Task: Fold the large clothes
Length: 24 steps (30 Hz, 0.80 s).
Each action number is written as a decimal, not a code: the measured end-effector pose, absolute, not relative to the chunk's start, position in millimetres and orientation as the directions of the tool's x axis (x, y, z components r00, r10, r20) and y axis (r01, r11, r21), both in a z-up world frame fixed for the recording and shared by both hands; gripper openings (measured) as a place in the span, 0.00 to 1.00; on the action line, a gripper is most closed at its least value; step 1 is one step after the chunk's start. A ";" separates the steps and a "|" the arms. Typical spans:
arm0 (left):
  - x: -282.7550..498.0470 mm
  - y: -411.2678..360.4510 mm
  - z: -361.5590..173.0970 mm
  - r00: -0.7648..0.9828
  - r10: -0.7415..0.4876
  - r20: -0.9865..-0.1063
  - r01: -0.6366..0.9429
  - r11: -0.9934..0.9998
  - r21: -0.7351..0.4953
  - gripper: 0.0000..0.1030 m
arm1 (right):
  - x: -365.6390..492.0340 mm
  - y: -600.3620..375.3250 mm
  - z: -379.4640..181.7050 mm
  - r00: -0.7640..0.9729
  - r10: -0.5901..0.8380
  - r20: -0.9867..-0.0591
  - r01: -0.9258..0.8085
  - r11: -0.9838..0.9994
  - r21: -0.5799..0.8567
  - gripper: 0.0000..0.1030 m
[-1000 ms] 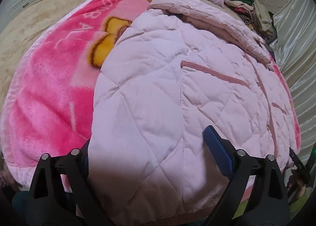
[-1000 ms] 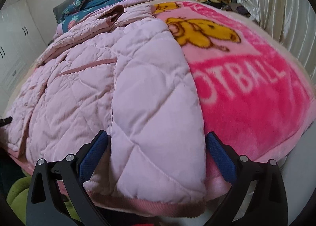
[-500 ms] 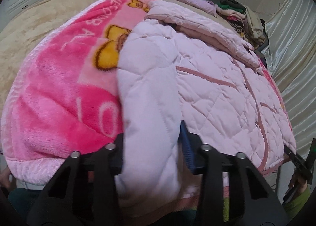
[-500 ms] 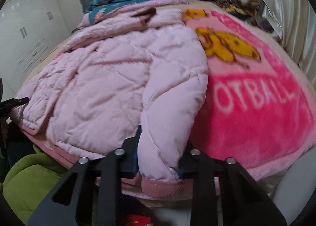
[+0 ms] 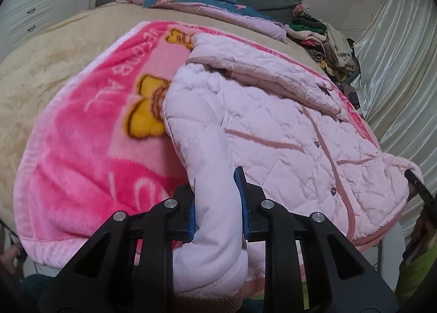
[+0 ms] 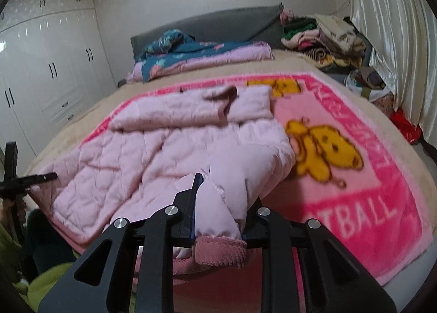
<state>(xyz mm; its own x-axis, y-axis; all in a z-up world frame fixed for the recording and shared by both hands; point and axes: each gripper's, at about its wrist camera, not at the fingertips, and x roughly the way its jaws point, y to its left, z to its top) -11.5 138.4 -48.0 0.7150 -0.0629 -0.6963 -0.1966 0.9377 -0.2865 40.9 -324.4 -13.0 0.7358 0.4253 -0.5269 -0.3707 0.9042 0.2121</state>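
A pale pink quilted jacket (image 5: 273, 132) lies front-up on a bright pink cartoon blanket (image 5: 90, 149) spread over the bed. My left gripper (image 5: 218, 203) is shut on the jacket's left sleeve near its cuff and holds it raised off the blanket. My right gripper (image 6: 221, 209) is shut on the jacket's right sleeve (image 6: 218, 198) just above its darker ribbed cuff, also lifted. The jacket's body (image 6: 142, 154) still rests on the blanket (image 6: 355, 198). Each gripper shows at the edge of the other's view.
A beige bedspread (image 5: 54, 47) lies under the blanket. A folded blue floral quilt (image 6: 191, 53) sits at the grey headboard. A pile of clothes (image 6: 322, 37) is in the far corner by the curtain (image 6: 387, 26). White wardrobes (image 6: 41, 67) line the left wall.
Both grippers were open over the sleeve ends, then closed on them. Both have since lifted and pulled back, raising the sleeves off the blanket.
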 end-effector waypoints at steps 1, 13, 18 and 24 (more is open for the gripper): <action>-9.8 137.1 -45.5 0.719 -0.059 -0.693 -0.194 0.940 -0.280 0.15 | 42.7 -324.5 -10.6 0.740 0.427 -0.519 -0.369 0.904 0.218 0.20; 10.8 135.9 -14.9 0.764 -0.029 -0.644 -0.178 0.950 -0.255 0.15 | 64.0 -336.0 5.2 0.756 0.448 -0.477 -0.316 0.888 0.334 0.19; 19.7 141.9 -7.2 0.776 -0.030 -0.631 -0.180 0.947 -0.265 0.15 | 71.0 -330.7 13.8 0.771 0.441 -0.460 -0.317 0.891 0.324 0.19; 31.4 149.0 5.8 0.791 -0.029 -0.611 -0.177 0.945 -0.275 0.15 | 85.8 -328.5 24.7 0.784 0.437 -0.441 -0.314 0.892 0.325 0.19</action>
<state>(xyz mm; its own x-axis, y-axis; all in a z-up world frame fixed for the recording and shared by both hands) 31.4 149.0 5.8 0.7913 -0.0293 -0.6107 -0.1773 0.9450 -0.2750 85.8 -328.5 24.7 0.7845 0.4365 -0.4405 -0.3138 0.8921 0.3252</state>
